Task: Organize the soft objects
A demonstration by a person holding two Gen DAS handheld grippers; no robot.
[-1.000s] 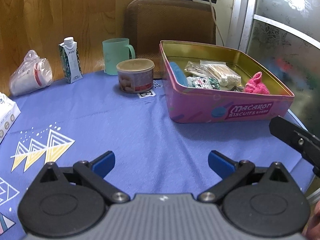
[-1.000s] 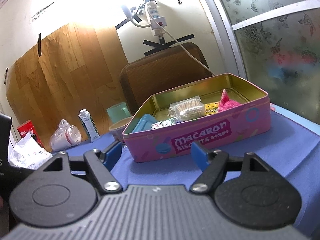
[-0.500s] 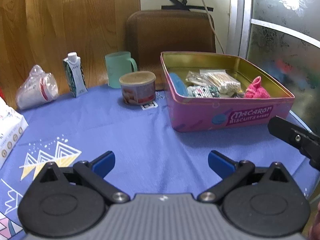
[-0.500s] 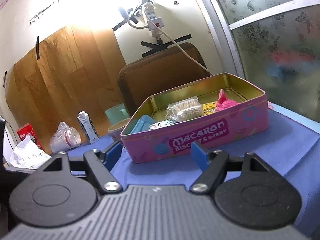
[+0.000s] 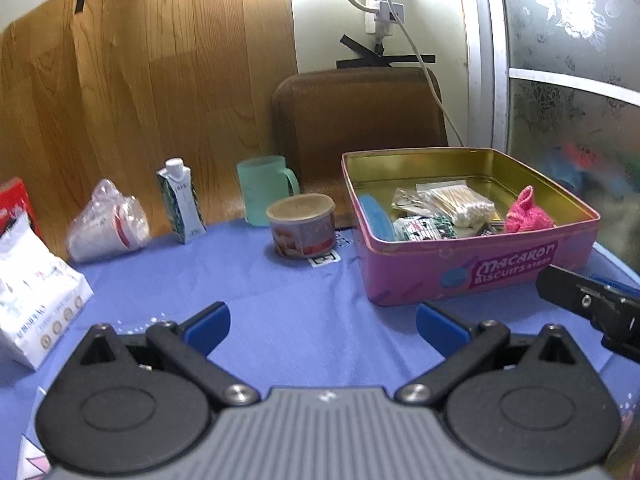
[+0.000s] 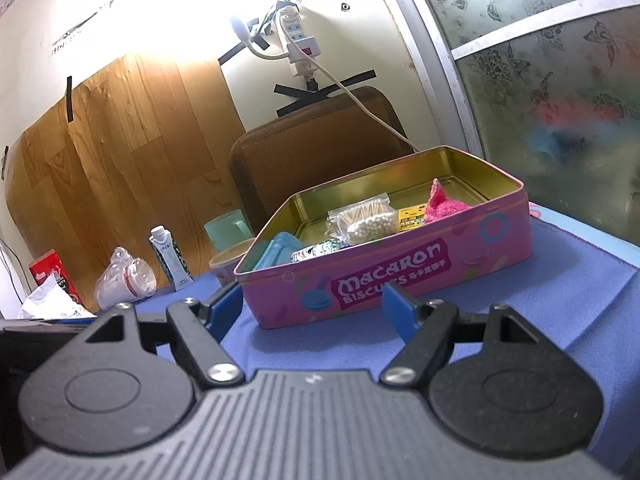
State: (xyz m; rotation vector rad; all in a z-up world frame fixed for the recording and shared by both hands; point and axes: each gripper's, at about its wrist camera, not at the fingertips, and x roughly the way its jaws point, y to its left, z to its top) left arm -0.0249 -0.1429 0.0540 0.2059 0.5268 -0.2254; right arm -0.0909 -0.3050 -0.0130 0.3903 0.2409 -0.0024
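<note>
Blue tablecloth (image 5: 304,312) across the whole field, bearing everything. At one o'clock from the left wrist camera, the pink biscuit tin (image 5: 472,268), lid off, mouth up, presumably parked there as the collection box for the soft things. Inside, toward its three o'clock end, a pink fluffy cloth (image 5: 528,216) bunched against the near wall, probably the task's soft item and already home by the look of it. Next to it, around the tin's middle, a clear bag of cotton swabs (image 5: 460,204) lying flat, and at nine o'clock a blue flat piece (image 5: 374,216) leaning on the wall (identity unclear).

Outside the tin, at eleven o'clock: a green mug (image 5: 264,188), a squat lidded tub (image 5: 301,226) just in front of it, a small carton (image 5: 181,200) upright, a bagged stack of cups (image 5: 106,224) on its side. At nine o'clock, a white soft pack (image 5: 36,296), possibly next for sorting.

Left gripper (image 5: 322,322) low over bare cloth, blue pads spread wide, nothing between them. Right gripper (image 6: 314,308) likewise spread wide and empty, aimed at the tin's near wall, well short of touching. Both seemingly on standby.
</note>
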